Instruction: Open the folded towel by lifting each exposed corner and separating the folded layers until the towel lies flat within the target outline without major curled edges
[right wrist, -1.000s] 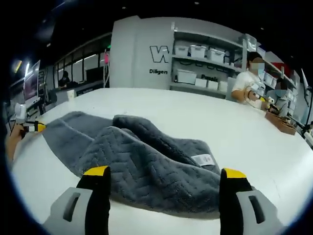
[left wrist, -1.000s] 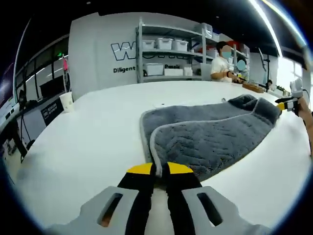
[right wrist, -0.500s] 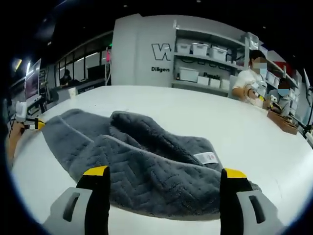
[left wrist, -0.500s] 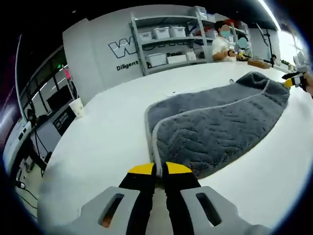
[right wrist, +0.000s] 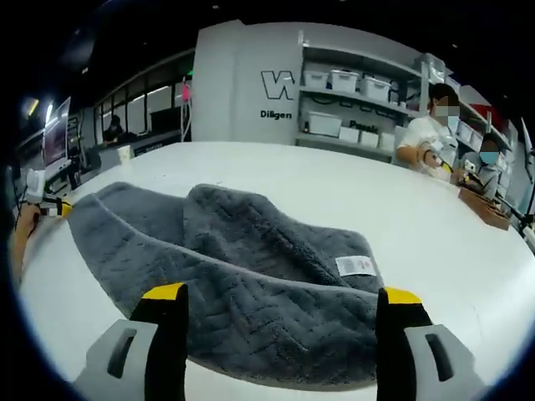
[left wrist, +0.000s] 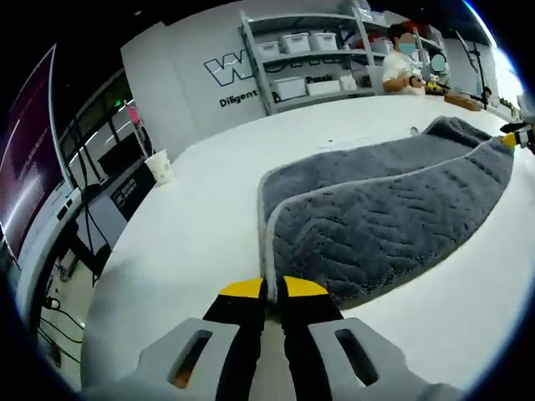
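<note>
Now flatter towel [left wrist: 393, 213] (left tongs [left wrist: 269, 288] still clamped on its corner).

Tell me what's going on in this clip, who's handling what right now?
A person with a gripper in each hand is unfolding a grey towel on a white table. The left gripper has its jaws shut on the towel's near corner, where the pale edge trim meets the yellow tips. The right gripper is open, its jaws standing wide apart at the opposite end of the towel, near the white label. The towel is folded over on itself, one layer lying on another, not yet flat.
</note>
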Tool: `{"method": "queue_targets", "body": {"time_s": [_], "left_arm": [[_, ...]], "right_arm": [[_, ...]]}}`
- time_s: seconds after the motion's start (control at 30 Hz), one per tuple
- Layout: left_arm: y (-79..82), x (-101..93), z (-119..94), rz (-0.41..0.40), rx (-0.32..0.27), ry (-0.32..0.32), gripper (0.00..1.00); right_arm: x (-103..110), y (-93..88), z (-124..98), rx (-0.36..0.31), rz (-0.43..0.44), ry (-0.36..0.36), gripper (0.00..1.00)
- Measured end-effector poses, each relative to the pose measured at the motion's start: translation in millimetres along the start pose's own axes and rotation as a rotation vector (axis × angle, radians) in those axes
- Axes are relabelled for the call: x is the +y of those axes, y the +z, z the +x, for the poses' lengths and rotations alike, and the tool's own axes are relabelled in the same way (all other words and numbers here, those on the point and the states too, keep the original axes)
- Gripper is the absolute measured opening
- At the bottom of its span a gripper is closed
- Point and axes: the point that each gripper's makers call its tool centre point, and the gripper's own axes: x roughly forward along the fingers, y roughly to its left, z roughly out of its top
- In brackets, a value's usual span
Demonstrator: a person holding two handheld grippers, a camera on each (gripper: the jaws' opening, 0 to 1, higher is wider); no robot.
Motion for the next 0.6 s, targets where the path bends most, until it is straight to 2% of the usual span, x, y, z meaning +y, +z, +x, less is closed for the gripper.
{"method": "queue_targets", "body": {"time_s": [0.2, 0.43, 0.6], "left_arm": [[-10.5, 20.2, -8, -0.008, 0.031, 0.056, 0.06], [-21.2, 36.6, -16, -0.04, 0.048, 0.092, 0.07], [-28.7, 50.0, -23, -0.011, 0.087, 0.159, 0.07]], "right_arm": [[0, -1.2, 0, 0.006, -0.003, 0.001, 0.93], [1, -2.6, 1, 0.013, -0.005, 0.001, 0.93], [0, -4.4, 1, 0.019, -0.003, -0.001, 0.93]]}}
